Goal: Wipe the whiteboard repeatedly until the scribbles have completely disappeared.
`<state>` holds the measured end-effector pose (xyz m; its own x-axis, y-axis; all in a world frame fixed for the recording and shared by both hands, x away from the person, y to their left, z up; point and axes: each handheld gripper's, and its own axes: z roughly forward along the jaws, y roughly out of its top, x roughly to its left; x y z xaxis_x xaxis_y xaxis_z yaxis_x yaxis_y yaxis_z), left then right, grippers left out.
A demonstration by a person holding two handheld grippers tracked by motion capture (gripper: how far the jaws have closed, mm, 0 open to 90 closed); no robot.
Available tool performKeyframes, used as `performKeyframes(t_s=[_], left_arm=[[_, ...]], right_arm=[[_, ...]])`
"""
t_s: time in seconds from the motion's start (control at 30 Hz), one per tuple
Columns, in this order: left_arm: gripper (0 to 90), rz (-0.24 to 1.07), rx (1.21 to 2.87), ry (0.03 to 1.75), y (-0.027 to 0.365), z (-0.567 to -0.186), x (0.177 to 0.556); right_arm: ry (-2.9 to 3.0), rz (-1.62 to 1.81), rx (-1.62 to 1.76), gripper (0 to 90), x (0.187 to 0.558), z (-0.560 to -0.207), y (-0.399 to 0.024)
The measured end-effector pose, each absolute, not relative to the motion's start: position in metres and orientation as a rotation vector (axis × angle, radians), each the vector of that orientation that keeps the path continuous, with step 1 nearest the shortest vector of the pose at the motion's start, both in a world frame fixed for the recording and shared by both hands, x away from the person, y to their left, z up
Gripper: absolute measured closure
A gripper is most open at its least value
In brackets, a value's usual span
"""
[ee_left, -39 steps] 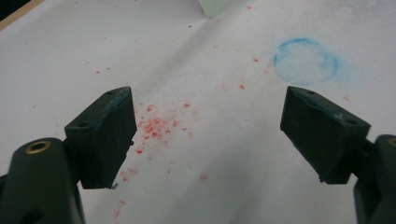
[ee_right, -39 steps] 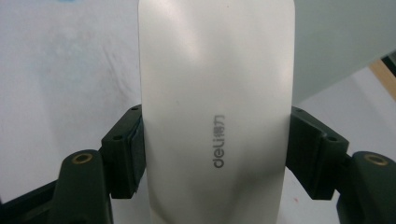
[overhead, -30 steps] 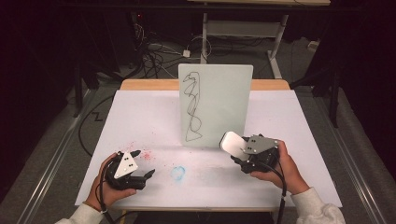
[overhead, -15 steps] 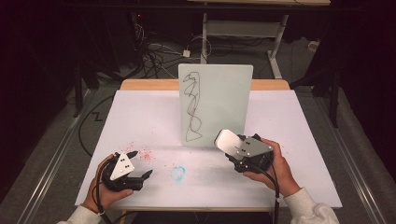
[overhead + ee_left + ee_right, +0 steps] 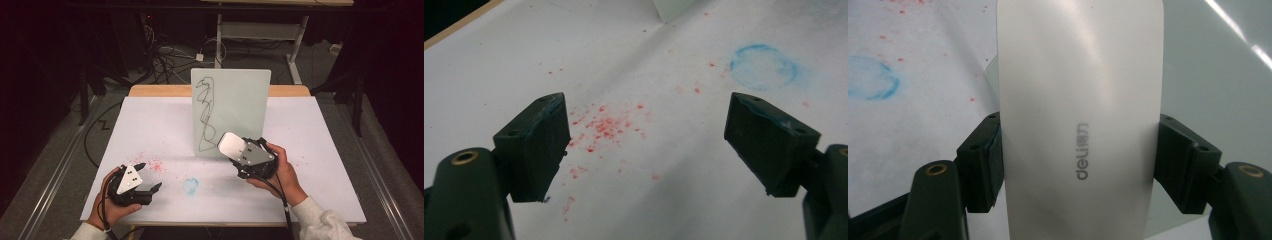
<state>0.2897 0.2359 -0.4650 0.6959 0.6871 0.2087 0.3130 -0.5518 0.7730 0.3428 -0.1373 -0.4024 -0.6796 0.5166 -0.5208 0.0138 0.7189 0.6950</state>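
Erasing step, approach phase. We see the right gripper (image 5: pixel 239 150) clamped across the sides of a white eraser (image 5: pixel 1080 115), carried just in front of the lower edge of the upright board (image 5: pixel 235 100), beside the bottom loop of the black scribble (image 5: pixel 206 117). The left gripper (image 5: pixel 145 176), jaws spread and empty, rests over red specks (image 5: pixel 599 127) on the paper (image 5: pixel 150 125). Next, we judge, the eraser's face must press flat on the scribble without tipping the board.

White eraser (image 5: pixel 1080 120), black scribble (image 5: pixel 206 114), pale-green board (image 5: pixel 242 107).
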Motion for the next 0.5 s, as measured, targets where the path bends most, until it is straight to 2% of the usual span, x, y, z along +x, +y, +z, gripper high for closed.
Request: performKeyframes(t_s=[0.5], left_arm=[[17.8, 0.652, 2.182, 0.749, 0.234, -0.465, 0.289]], right_arm=[[2.011, 0.732, 0.365, 30.9, 0.353, -0.396, -0.086]])
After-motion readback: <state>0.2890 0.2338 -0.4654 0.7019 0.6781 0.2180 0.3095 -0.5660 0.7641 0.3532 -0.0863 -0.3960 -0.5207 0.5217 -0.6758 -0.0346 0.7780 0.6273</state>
